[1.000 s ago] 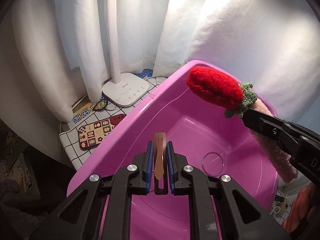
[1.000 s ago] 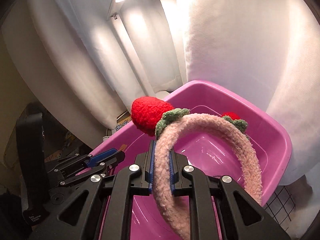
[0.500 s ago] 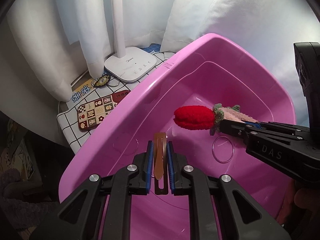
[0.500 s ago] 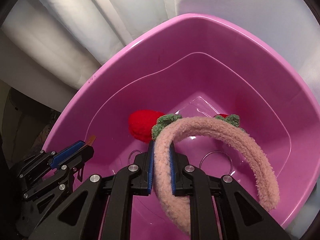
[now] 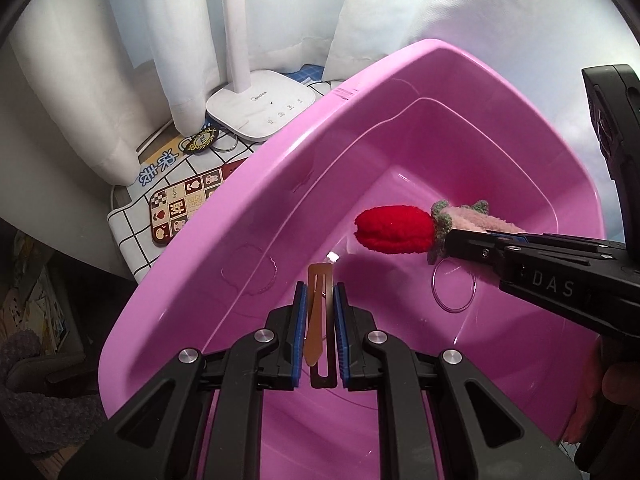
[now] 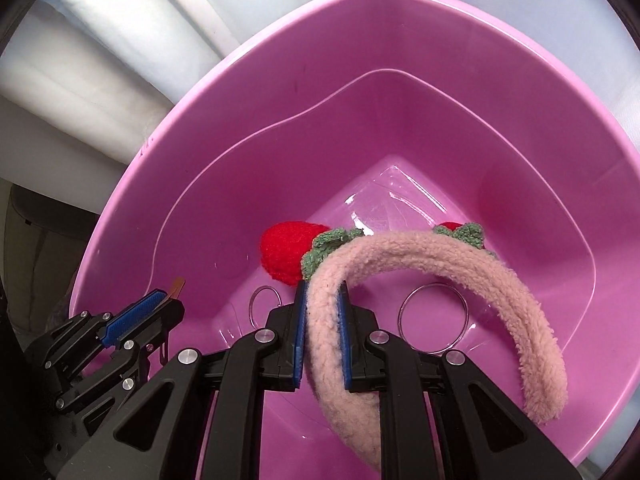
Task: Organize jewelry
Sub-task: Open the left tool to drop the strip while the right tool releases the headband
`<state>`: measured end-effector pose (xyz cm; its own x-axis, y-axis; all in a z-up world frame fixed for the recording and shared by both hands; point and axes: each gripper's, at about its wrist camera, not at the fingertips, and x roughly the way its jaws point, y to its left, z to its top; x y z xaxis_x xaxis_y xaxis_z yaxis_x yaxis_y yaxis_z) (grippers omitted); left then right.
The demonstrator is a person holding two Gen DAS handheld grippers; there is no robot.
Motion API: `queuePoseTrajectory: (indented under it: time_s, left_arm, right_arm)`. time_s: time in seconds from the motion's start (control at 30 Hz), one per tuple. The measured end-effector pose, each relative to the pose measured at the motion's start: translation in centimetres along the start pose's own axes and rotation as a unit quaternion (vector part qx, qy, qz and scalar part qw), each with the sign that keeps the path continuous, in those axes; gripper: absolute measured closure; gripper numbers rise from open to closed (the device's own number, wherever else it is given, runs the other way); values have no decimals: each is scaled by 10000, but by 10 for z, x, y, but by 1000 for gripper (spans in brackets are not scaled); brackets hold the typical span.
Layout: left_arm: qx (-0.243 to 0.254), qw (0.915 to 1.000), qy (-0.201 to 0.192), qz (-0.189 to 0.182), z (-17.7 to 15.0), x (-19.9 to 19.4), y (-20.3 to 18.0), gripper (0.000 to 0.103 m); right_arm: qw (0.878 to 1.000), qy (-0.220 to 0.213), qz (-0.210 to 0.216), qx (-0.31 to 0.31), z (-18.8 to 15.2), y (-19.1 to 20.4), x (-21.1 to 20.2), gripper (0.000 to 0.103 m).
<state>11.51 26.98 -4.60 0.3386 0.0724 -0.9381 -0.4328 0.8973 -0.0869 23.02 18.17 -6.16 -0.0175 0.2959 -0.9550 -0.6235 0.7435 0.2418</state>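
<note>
Over a pink tub (image 5: 224,240), the left gripper (image 5: 320,312) pinches a brown hair clip (image 5: 319,308) at frame bottom; the right gripper (image 6: 322,312) clamps a fuzzy pink headband (image 6: 432,252).

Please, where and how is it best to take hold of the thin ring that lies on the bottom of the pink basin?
The thin ring lies flat on the floor of the pink basin, so there is no side to pinch. Probably best to come straight down from above, with one jaw inside the hoop and one outside, and close across the wire on the arc away from the pink headband.
</note>
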Motion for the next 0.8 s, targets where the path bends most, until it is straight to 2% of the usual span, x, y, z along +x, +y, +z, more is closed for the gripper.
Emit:
queuePoseTrajectory:
  time_s: [0.03, 0.07, 0.1, 0.13, 0.17, 0.2, 0.27, 0.33, 0.43, 0.8]
  left_arm:
    - [-6, 10000, 13, -6, 0, 0, 0, 89]
    - [-7, 10000, 23, 5, 0, 1, 0, 88]
    - [-2, 10000, 23, 8, 0, 1, 0, 83]
    - [8, 10000, 13, 7, 0, 0, 0, 75]
    - [21, 10000, -16, 6, 0, -2, -1, 70]
    - [38, 10000, -55, 21, 0, -4, -1, 61]
    - [85, 9999, -113, 34, -1, -7, -3, 50]
    - [142, 9997, -204, 50, -2, -11, -6, 35]
    - [123, 9997, -211, -2, -3, -14, -6, 31]
    - [162, 9994, -283, 65, -7, -22, -6, 29]
  right_arm:
    - [10000, 12, -8, 4, 1, 0, 0, 88]
    - [10000, -1, -49, 11, 2, -1, 1, 81]
    - [10000, -27, -70, 25, 2, -1, 0, 73]
    - [9999, -46, -84, 33, 3, -1, 0, 70]
    - [9999, -57, -85, 41, 4, -1, -1, 62]
    - [9999, -65, -75, 65, 4, -2, -1, 52]
    - [9999, -68, -61, 101, 3, -3, 1, 48]
    - [9999, -52, -49, 146, 2, -4, 2, 46]
    - [9998, -74, -32, 171, 2, -5, 2, 44]
    - [9995, -289, -14, 130, -7, -6, -10, 44]
